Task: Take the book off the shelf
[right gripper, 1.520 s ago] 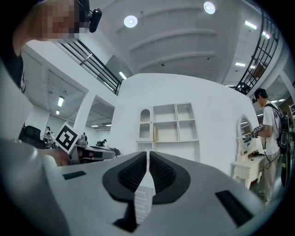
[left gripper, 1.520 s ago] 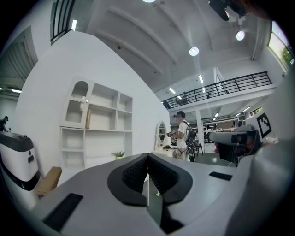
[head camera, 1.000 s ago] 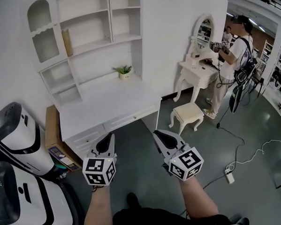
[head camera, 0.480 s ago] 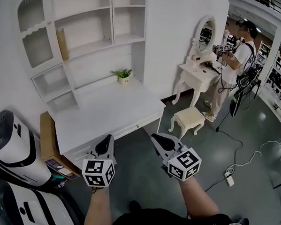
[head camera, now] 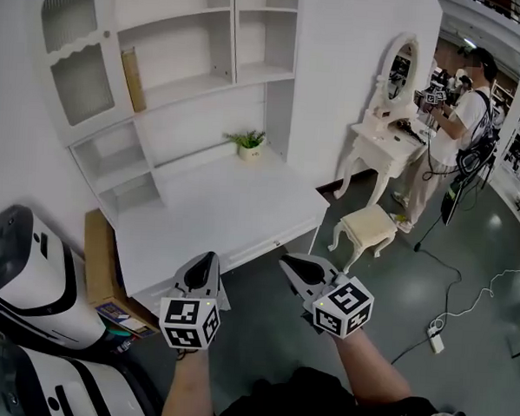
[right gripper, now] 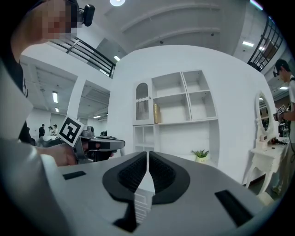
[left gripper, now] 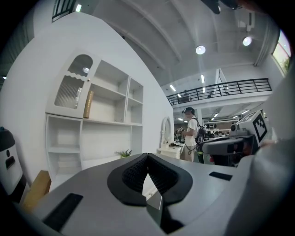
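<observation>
Closest to the person, the left gripper (head camera: 206, 263) and the right gripper (head camera: 293, 266) are held side by side in front of the body, both about level and both with jaws pressed together on nothing. They hang short of the front edge of the white desk (head camera: 217, 205), so I judge the step in hand to be the approach, with neither tool near its target. A small potted plant (head camera: 248, 144) stands at the back of the desk, right of the line to the target, so the reach should pass to its left and well above the desktop. Higher up, the tan book (head camera: 133, 79) stands nearly upright at the left end of a middle shelf (head camera: 201, 80), close to the partition, with bare board on its right. To do this well, I would spread one pair of jaws before arriving, come in level, pinch the book across its thickness and draw it straight out; whether a jaw fits on the partition side I cannot tell. Far off, a person (head camera: 462, 126) at a dressing table (head camera: 387, 135) is well clear.
</observation>
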